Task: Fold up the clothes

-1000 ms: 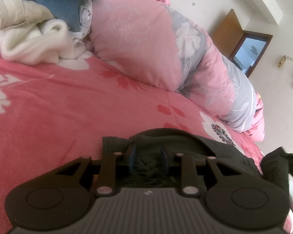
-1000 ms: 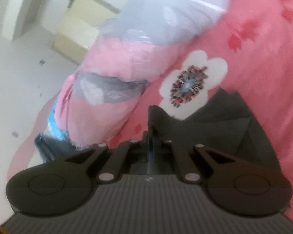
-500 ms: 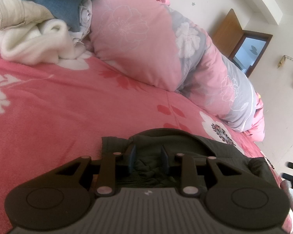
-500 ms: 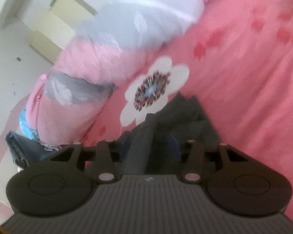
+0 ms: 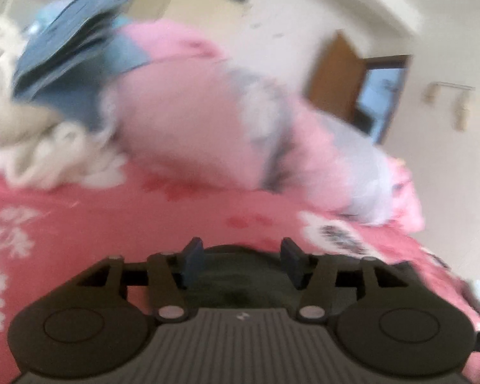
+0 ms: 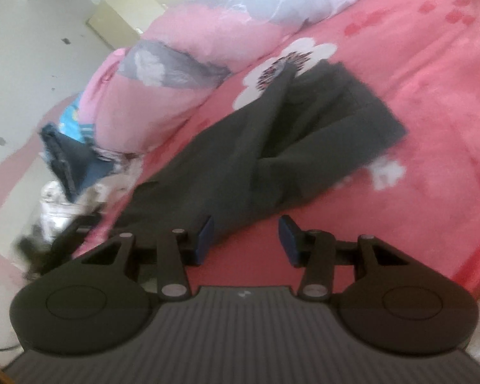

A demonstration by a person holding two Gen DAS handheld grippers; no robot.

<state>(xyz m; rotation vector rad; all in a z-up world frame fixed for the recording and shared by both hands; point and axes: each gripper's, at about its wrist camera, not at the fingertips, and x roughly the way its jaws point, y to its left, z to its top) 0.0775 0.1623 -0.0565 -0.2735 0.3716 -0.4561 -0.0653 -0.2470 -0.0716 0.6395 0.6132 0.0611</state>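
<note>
Dark grey garment (image 6: 291, 147), prob. trousers folded lengthwise, is lying on the pink floral bedspread (image 6: 432, 96), running from near the rolled pink-grey quilt (image 6: 182, 64) toward the R gripper; far end is squared, a ridge is bunching mid-length. Step in hand, as I'm reading it: letting go after a fold, then re-gripping for the next one. To do it well: hands should be clearing straight off the cloth w/o dragging it, smoothing that mid ridge first, then pinching both corners of one end together so edges are meeting evenly. R gripper (image 6: 244, 240) is standing apart, about half open, nothing between the blue pads; left pad (image 6: 204, 233) is sitting just at the garment's near edge, contact can't be told; only bedspread is showing in the gap. L gripper (image 5: 243, 260) is opening right now, jaws wide apart; dark cloth (image 5: 240, 275) is lying between and below the pads, but pads aren't pressing on it as far as the blurred L view is showing. Pile of unfolded clothes (image 5: 48, 96), blue and cream, is waiting at far left, well apart.
</note>
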